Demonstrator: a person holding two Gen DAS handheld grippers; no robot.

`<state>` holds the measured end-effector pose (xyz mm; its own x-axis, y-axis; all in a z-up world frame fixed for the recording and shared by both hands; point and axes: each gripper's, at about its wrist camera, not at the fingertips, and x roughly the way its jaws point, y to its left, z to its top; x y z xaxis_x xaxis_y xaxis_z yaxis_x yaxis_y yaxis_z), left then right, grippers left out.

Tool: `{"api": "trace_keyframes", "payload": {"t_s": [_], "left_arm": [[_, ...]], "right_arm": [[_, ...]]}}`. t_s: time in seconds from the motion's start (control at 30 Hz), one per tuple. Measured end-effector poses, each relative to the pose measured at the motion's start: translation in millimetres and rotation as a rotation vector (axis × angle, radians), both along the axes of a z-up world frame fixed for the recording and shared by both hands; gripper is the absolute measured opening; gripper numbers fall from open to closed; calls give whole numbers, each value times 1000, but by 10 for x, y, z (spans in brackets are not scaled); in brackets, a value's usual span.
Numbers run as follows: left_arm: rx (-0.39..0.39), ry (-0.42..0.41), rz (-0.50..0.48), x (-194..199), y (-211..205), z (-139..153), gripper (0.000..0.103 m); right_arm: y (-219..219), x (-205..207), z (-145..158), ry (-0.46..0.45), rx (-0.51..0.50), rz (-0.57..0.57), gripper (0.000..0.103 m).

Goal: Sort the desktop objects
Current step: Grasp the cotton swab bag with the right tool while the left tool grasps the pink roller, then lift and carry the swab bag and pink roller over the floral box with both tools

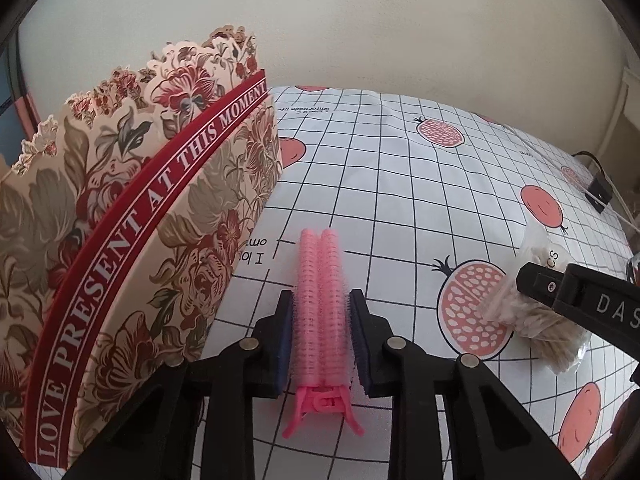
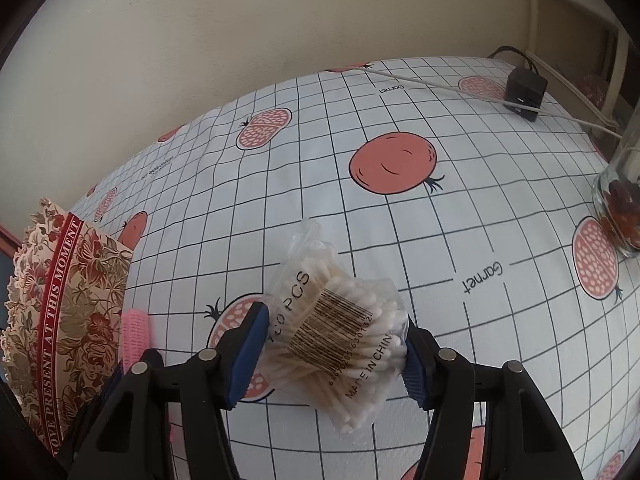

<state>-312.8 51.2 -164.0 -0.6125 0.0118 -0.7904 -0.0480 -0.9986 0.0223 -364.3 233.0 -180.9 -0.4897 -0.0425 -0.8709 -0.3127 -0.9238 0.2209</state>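
This looks like a room in a home — a table against a plain cream wall [image 2: 200,40], under a tablecloth [image 2: 480,184] with squares and red fruit. A flowery gift box [image 1: 120,240] and a glass jar [image 2: 620,204] stand there — homey things.

Both grippers black plastic — left gripper [image 1: 319,332] and right gripper [image 2: 336,344] have ribbed blue pads [image 2: 248,354], round silver pivot pins, white "DAS" lettering — one small screw.

A black box [image 2: 525,90] with white wires [image 2: 440,86] sits far ahead, to the right, on the checked cloth [image 2: 320,184] with red fruit.
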Motion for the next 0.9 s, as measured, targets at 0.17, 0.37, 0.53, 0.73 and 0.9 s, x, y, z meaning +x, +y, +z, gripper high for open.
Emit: {"api": "trace_keyframes", "payload": {"t_s": [0.17,0.37,0.53,0.73,0.9], "left_arm": [[9,-17,-32,28,-25,22,28],[29,-84,-55,10,-26,54,27],[33,-119,-59,30,-13,58,27],[123,-168,-29,19,-42,64,27],[165,-189,-22,37,-27,72,27]], "right_arm": [[63,136,20,-15,-72,-41,58],[200,210,7,-1,-192,-57,45],[273,234,10,7,-263,-72,37],[366,255,-13,30,-354,-94,31],[424,285,-47,40,-405,-116,30]]}}
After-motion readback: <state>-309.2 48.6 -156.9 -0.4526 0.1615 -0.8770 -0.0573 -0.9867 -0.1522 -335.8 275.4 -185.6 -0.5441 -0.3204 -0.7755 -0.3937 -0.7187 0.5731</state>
